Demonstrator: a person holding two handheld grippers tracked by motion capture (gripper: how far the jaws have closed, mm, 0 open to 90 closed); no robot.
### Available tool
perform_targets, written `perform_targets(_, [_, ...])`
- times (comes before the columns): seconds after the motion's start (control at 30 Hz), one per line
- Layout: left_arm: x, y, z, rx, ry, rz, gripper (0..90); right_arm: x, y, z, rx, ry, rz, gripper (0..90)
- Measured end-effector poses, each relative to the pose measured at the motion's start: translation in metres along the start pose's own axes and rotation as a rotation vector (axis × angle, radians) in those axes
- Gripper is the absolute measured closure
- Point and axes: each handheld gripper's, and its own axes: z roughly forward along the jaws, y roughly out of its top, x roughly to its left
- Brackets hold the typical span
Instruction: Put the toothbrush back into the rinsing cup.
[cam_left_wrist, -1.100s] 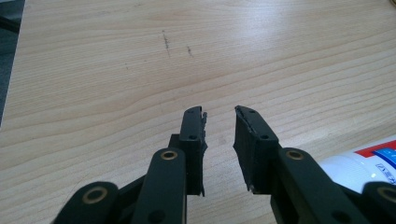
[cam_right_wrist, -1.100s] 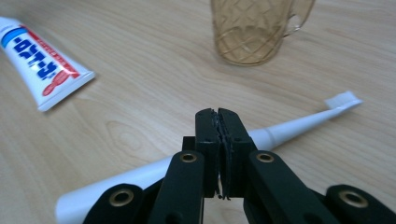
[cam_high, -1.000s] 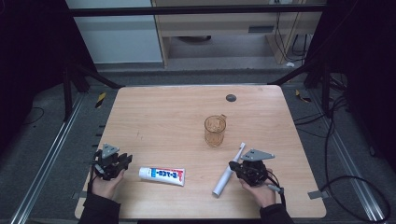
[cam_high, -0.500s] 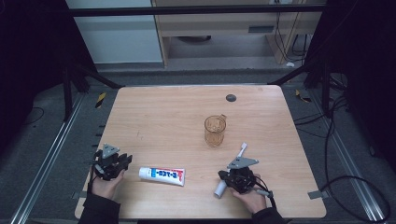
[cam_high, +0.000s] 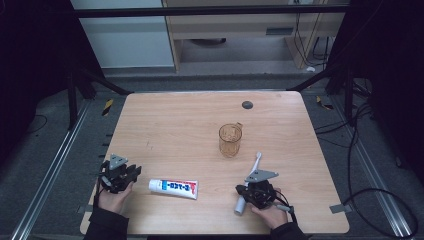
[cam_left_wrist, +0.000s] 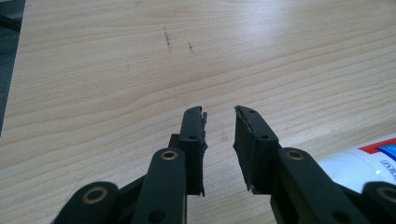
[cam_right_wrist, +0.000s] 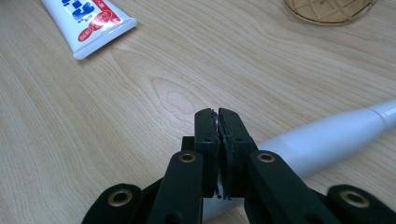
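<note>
Bare worktop (cam_high: 170, 130) toward 12 o'clock; left tool (cam_left_wrist: 219, 122) parted near the 7 o'clock edge, right tool (cam_right_wrist: 218, 122) closed above toothbrush (cam_right_wrist: 322, 135).

Print on the toothpaste tube, too blurred to read

The white toothpaste tube (cam_high: 173, 187) on the worktop (cam_high: 175, 125) bears blue characters on a red-and-blue label (cam_right_wrist: 88, 14), seen also in the right gripper view; no letter, brand or number can be made out anywhere.

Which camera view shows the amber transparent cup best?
The high view: the amber transparent cup stands there whole and upright, mid-table. The right gripper view catches its patterned base at the top edge.
</note>
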Motion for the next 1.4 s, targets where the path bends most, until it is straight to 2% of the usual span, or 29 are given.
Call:
perform_targets(0.3, [0.000, 0.000, 0.000, 0.002, 0.001, 0.001, 71.8, -0.008, -0.004, -0.008, -0.001, -0.021, 0.021, 86.4])
perform_targets(0.67, [0.000, 0.000, 0.000, 0.002, 0.001, 0.000, 71.8, -0.011, -0.006, -0.010, 0.005, -0.026, 0.025, 86.3])
perform_targets(1.03, [0.000, 0.000, 0.000, 0.001, 0.002, -0.001, 71.9, -0.013, -0.007, -0.012, 0.024, -0.053, 0.027, 86.3])
perform_targets(1.4, [0.001, 0.000, -0.001, 0.001, 0.003, -0.001, 71.9, -0.017, -0.013, -0.019, 0.040, -0.064, 0.052, 86.3])
